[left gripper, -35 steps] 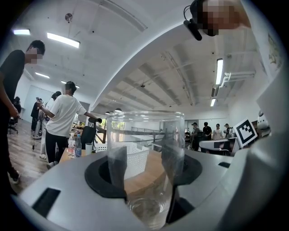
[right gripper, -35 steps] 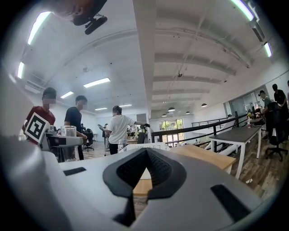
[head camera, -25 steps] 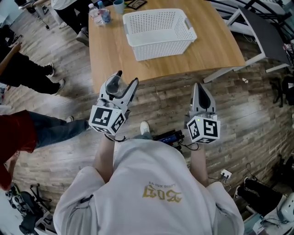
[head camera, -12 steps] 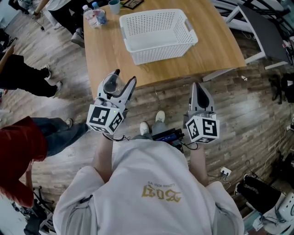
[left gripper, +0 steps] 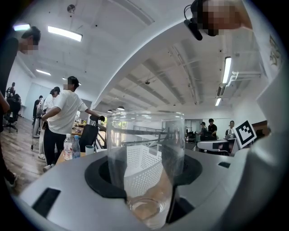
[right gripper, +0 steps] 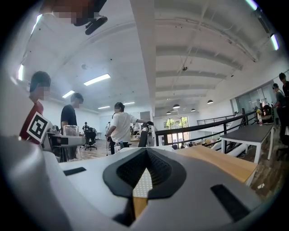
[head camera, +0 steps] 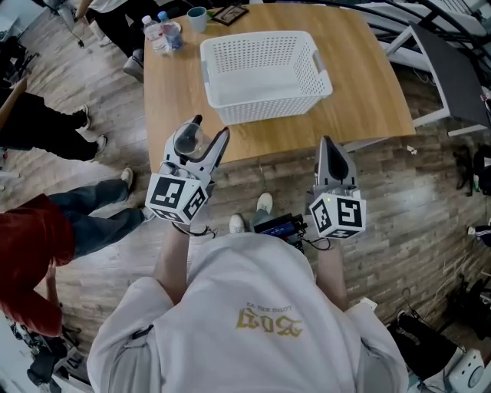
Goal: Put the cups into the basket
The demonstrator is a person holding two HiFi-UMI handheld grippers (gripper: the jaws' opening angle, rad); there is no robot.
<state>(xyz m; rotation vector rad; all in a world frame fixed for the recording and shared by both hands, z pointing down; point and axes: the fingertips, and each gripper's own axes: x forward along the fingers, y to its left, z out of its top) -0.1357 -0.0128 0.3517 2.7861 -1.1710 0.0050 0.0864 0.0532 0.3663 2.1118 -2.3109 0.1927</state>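
Note:
A clear glass cup (head camera: 188, 141) stands upright between the jaws of my left gripper (head camera: 209, 132), which is shut on it, just short of the table's near edge. In the left gripper view the cup (left gripper: 146, 153) fills the middle, and the white basket (left gripper: 137, 169) shows through the glass. That perforated white basket (head camera: 265, 73) sits on the wooden table (head camera: 368, 84), ahead of both grippers. My right gripper (head camera: 330, 146) is shut and holds nothing, over the floor near the table's front edge. A teal cup (head camera: 198, 17) stands at the table's far left corner.
Two plastic bottles (head camera: 163, 32) and a small picture frame (head camera: 230, 13) stand at the table's far edge. People stand at the left (head camera: 46, 230) and beyond the table. A grey bench (head camera: 449, 73) is to the right. A device with cables (head camera: 280, 226) lies on the floor below.
The table and basket have shifted slightly down in the head view, so they sit nearer. Both grippers keep their pose, the left still on the cup. The person in red at the left has moved.

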